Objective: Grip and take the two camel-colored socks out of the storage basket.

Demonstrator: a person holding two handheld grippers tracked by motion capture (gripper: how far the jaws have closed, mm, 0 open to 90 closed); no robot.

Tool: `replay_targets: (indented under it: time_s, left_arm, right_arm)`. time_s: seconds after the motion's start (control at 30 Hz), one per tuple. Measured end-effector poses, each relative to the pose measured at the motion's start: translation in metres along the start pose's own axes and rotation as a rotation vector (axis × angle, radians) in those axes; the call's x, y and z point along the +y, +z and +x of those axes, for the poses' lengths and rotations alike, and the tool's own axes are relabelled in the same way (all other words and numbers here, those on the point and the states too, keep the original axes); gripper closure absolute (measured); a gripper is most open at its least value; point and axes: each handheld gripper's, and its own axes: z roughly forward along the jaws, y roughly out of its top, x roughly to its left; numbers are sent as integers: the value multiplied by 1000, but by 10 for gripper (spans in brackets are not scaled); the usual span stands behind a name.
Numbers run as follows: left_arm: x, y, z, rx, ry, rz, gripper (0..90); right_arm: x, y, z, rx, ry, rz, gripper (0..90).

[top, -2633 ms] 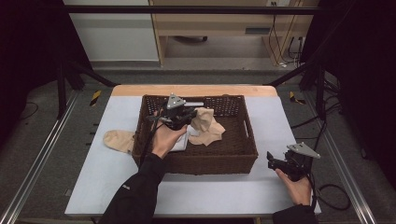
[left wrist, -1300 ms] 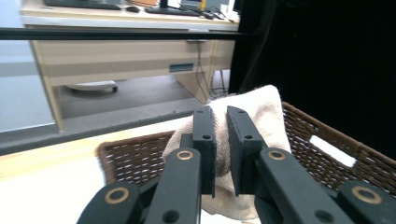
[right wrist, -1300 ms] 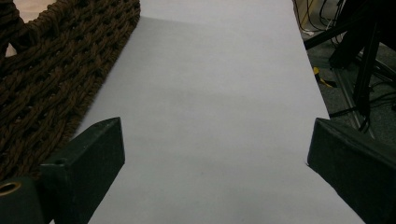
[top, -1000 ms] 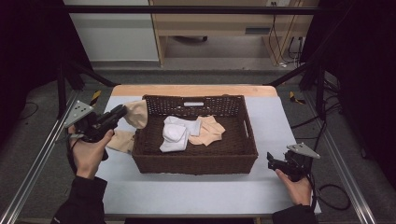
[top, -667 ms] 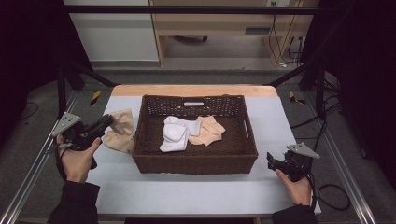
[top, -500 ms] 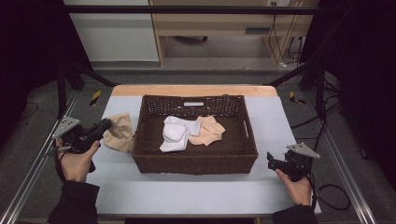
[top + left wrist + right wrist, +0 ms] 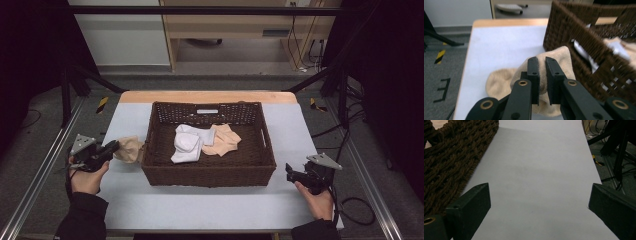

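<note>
From above, the left gripper (image 7: 109, 148) pinches a beige sock (image 7: 129, 149) on the table, just left of the wicker basket (image 7: 250, 167). Along its jaws, the soft, light cloth bunches; a gathered fold is the best hold. The right gripper (image 7: 539, 202) stands spread over bare table (image 7: 536, 165).

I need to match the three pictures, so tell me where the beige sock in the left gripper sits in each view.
High view: beige sock at left, outside the basket's left wall, pinched by the left gripper.
Left gripper view: low centre, the sock clamped between the jaws, over another beige sock on the table.
Right gripper view: not in it.
Shared landmark: the brown wicker basket.
</note>
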Motion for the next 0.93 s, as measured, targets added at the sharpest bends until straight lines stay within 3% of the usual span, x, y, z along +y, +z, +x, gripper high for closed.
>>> replay_targets:
  time_s: [0.23, 0.37, 0.43, 0.5, 0.67, 0.93]
  left_arm:
    - [-17, 14, 7, -1, 12, 89, 808]
    - [-23, 15, 12, -10, 2, 112, 759]
    - [-24, 14, 12, -10, 3, 111, 732]
    - [-28, 10, 13, -4, 9, 87, 595]
    - [-32, 0, 13, 5, 15, 53, 420]
    - [-47, -18, 14, 8, 27, 52, 333]
  right_arm:
    - [0, 0, 0, 0, -1, 1, 44]
    - [0, 0, 0, -1, -2, 2, 44]
    - [0, 0, 0, -1, -2, 1, 44]
    - [0, 0, 0, -1, 0, 0, 43]
    - [0, -1, -1, -2, -4, -4, 43]
    - [0, -2, -1, -4, 7, -7, 41]
